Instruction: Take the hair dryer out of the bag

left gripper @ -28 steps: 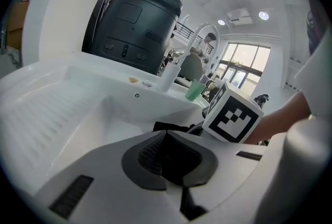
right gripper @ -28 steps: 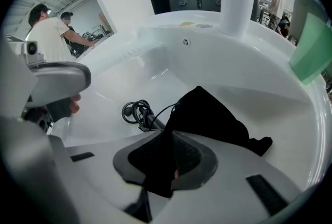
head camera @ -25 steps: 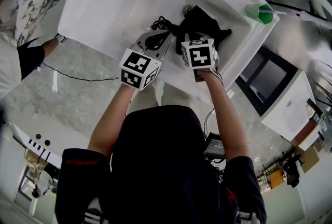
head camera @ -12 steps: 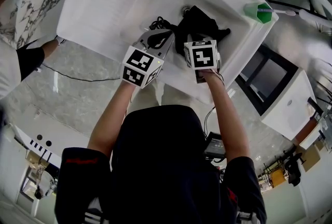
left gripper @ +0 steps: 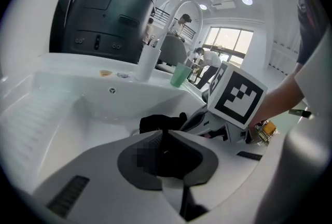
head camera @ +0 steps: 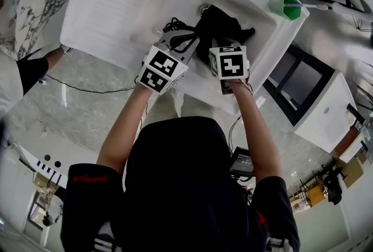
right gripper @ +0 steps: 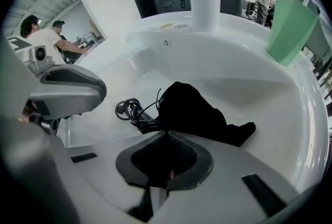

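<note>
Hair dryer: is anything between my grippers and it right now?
Yes: the black bag, lying in the sink, hides the dryer. Only a coiled black cord shows, beside the bag.

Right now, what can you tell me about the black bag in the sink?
The bag is black, soft and looks like cloth. It lies crumpled in a lumpy heap on the bottom of the white sink, with one floppy corner sticking out sideways. A tangle of black cord sits against it. The right gripper has its fingers closed right at the bag's near edge; I cannot tell whether they pinch the cloth. Nothing inside it shows.
</note>
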`<state>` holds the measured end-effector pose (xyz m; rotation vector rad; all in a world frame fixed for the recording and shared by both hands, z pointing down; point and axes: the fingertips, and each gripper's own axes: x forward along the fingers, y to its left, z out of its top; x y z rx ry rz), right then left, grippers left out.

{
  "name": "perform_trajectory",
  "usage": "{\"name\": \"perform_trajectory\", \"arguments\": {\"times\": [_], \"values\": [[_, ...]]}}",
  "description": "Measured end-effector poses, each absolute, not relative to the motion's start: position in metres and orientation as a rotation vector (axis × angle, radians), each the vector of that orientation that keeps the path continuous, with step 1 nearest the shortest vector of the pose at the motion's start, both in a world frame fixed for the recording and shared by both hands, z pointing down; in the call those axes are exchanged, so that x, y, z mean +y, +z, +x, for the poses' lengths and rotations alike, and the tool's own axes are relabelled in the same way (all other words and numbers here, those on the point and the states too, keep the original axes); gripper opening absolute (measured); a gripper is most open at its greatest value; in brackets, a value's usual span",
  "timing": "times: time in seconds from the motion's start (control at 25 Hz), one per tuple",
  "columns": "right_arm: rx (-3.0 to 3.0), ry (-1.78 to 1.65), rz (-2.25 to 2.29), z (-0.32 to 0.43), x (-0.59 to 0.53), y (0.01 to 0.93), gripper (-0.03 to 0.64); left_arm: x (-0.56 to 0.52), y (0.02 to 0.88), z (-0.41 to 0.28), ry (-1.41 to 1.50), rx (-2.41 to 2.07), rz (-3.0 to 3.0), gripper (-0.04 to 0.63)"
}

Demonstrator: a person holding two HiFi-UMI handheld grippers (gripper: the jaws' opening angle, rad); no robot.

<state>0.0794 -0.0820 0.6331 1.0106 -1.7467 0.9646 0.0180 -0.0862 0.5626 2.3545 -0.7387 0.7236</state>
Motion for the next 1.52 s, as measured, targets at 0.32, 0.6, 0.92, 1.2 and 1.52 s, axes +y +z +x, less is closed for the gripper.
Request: {"name": "perform_trajectory", "arguments": {"times": [0.32,0.6,0.92,1.2,1.52], "values": [[-1.736,1.005,1.064,0.09,-0.079,0.629,0.04,-0.084,0.574,0.029,0.83,-0.653,2.383,0.065],[-1.731,1.031,1.11,0.098,-0.08,0.626,0.04,-0.081,0.589,0.033,0.932,-0.56,2.397,0.145],[-1.719,1.065,1.144,0.106,-0.079,0.624,0.04,-0.078,0.605,0.042,1.047,-0.436,2.424,0.21],[-1.712,1.09,1.169,0.111,-0.078,0.623,0.04,-0.079,0.61,0.047,1.111,-0.344,2.435,0.232],[-1.71,1.112,1.189,0.115,-0.077,0.623,0.04,-0.078,0.621,0.046,1.26,-0.202,2.465,0.234]]}}
